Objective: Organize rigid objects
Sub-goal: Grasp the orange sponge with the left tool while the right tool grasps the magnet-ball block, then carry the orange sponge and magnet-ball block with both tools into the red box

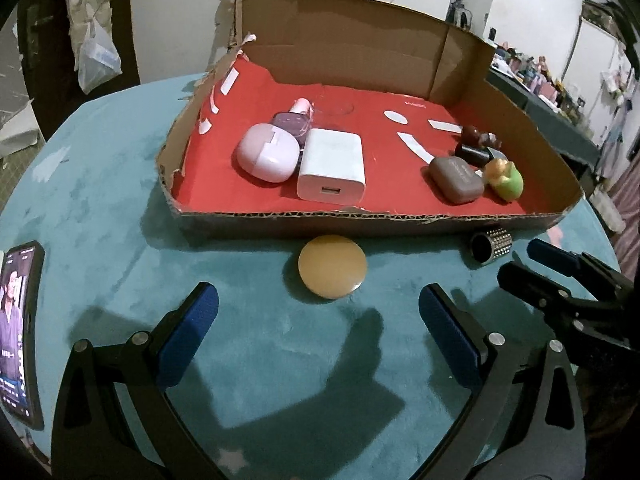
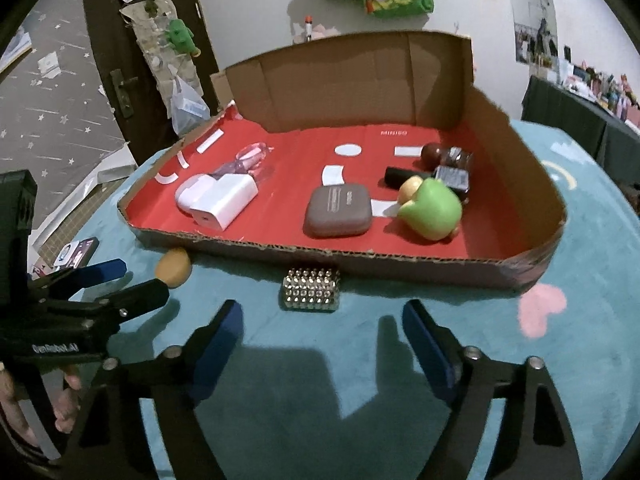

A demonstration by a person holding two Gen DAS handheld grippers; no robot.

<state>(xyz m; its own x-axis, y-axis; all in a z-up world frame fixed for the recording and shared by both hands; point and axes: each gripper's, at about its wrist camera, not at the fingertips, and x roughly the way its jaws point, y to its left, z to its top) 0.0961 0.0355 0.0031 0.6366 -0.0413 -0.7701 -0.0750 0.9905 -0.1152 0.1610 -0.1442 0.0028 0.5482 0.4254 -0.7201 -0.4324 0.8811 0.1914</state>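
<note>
Teal plush cloth covers a round table (image 1: 120, 184), and on it sits a shallow cardboard tray (image 1: 360, 220) lined in red. Inside, at the tray's left, lie a pink earbud case (image 1: 266, 154) and a white charger block (image 1: 332, 172); at its right, a brown earbud case (image 2: 338, 212) and a green figurine (image 2: 432, 208). A phone (image 1: 20, 328) lies at the table's left edge.

Two things are outside the tray, both just beside its near wall: a flat yellow disc (image 1: 332, 266) and a studded metal cylinder (image 2: 311, 290).

Left gripper (image 1: 318, 312) has its jaws spread and empty; the disc lies straight ahead of it, just beyond the fingertips and centred between them.

Right gripper (image 2: 322, 332) is also spread and empty, with nothing between its pads. The cylinder lies directly ahead, its long axis running left to right across the gap, so the pads would likely meet its two round ends.

Each gripper is nearer its own object, and they appear well apart.
</note>
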